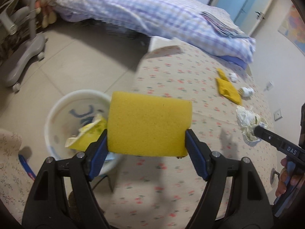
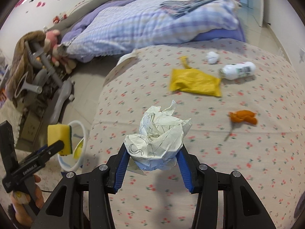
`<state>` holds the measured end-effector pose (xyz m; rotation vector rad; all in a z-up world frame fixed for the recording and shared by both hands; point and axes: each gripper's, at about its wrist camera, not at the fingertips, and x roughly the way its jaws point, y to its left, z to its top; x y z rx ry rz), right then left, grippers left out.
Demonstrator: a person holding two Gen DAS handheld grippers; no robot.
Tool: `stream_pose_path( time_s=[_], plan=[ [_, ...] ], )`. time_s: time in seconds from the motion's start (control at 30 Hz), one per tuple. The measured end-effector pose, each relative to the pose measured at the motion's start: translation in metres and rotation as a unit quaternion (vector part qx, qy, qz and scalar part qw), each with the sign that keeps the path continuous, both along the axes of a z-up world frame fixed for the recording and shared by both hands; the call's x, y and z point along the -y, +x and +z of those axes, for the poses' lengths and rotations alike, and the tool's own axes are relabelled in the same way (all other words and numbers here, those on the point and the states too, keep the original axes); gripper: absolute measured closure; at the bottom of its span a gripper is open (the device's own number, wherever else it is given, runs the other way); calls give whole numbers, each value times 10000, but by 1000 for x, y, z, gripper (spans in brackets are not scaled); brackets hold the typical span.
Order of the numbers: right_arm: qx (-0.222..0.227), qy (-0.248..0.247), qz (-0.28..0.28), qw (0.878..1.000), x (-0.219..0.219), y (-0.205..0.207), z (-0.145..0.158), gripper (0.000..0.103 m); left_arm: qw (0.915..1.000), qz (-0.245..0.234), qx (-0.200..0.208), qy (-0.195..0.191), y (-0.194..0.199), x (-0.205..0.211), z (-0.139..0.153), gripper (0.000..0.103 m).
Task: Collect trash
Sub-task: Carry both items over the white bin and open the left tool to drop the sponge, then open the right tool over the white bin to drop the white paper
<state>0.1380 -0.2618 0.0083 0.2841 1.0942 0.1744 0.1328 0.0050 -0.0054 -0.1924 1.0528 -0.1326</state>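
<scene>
The left tongs [image 1: 146, 143] are clenched on a yellow sponge [image 1: 149, 124], which shows a dark green scouring layer in the right wrist view. They hold it in the air just beside the white bin [image 1: 57, 114], which stands on the floor at the worktop's edge, at about 9 o'clock from the sponge in the left wrist view. The bin already holds a yellow-and-white wrapper [image 1: 89, 131].

The right tongs [image 2: 152, 154] are gripping a crumpled ball of paper [image 2: 160, 133] with pen lines on it, lifted above the floral cloth of the worktop [image 2: 228, 171].

More trash lies on the cloth. In the right wrist view a yellow packet [image 2: 194, 82] sits at 12 o'clock from the paper ball, and a small white paper wad [image 2: 212, 57] and a white bottle [image 2: 238, 70] on its side sit at about 1 o'clock. A piece of orange peel [image 2: 242, 117] lies at 2 o'clock. Behind the worktop is a bed with a checked quilt [image 2: 143, 24].

The step in hand looks like carrying: both loads are picked up and neither is dropped yet. The next move probably calls for bringing the sponge over the bin's mouth and releasing it, then swinging the paper ball leftward to the same bin. The bin is low and off the worktop's edge, so each release needs to be centred over it.
</scene>
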Motion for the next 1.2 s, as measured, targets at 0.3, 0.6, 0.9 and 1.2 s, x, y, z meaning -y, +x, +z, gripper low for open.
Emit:
stream_pose_path(
  time_s=[0.3, 0.6, 0.9, 1.2],
  plan=[
    [-18, -130, 488, 9987, -61, 8, -6, 52, 9985, 518, -86, 181, -2, -67, -15, 25],
    [83, -254, 907, 9955, -120, 16, -11, 52, 9952, 742, -144, 628, -7, -99, -24, 7],
    [120, -102, 1450, 9893, -179, 26, -20, 51, 9912, 838, -169, 1006, -28, -132, -34, 4],
    [23, 34, 1807, 9835, -235, 40, -36, 51, 9906, 1099, -324, 744, -33, -151, -33, 4]
  ],
)
